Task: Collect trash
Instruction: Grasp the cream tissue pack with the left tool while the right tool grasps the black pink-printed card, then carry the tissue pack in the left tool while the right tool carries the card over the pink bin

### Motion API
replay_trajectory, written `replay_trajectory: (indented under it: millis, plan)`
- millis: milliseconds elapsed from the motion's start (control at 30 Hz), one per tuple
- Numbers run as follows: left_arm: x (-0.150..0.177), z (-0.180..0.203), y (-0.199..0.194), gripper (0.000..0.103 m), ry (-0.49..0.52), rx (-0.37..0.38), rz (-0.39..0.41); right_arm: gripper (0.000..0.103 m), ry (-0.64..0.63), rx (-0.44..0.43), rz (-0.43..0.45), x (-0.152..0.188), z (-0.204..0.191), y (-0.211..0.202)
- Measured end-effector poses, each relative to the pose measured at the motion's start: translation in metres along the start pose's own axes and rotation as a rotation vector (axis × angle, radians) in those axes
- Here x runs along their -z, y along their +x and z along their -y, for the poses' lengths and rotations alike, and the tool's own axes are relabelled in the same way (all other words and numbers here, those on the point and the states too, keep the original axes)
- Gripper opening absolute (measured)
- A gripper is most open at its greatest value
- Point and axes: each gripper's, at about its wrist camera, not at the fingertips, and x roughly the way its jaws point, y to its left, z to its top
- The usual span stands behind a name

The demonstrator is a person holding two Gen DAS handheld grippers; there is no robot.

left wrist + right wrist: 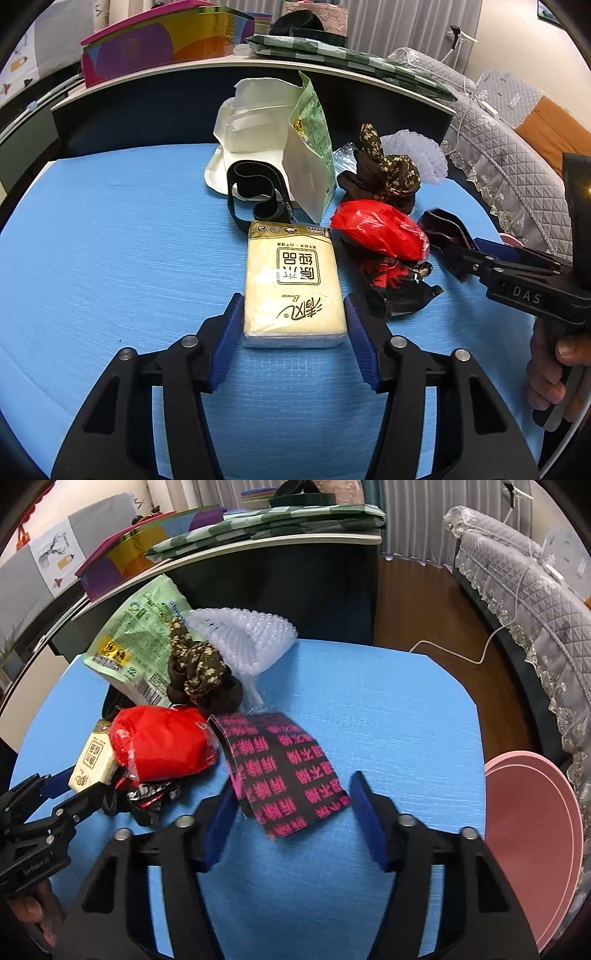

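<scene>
Two tools are down over the blue bench [110, 240] at once, and that crowding is the main hazard. The left tool [293, 325] has its blue pads on either side of the tissue pack [291, 284], seemingly touching its near corners; whether they press hard enough to hold I cannot tell. A light pinch on the soft, slippery wrap would likely let the pack slide out on the lift. The right tool [293, 814] stands apart around the near end of the black-and-pink wrapper [288, 771], its left pad touching one edge, the other pad clear. Thin and flat, the wrapper could buckle or skid away instead of being caught. The red plastic bag [380, 230] and crumpled wrappers just beside both could get dragged along. A pink bin [532, 845] waits off the bench's right edge.
</scene>
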Motion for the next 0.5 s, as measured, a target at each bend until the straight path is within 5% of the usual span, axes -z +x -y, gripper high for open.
replay_trajectory:
  millis: [500]
  plan:
    - [-0.004,-0.003,-0.021,0.052,0.010,-0.005,0.069,0.052,-0.049,0.012,0.113,0.000,-0.014,-0.044]
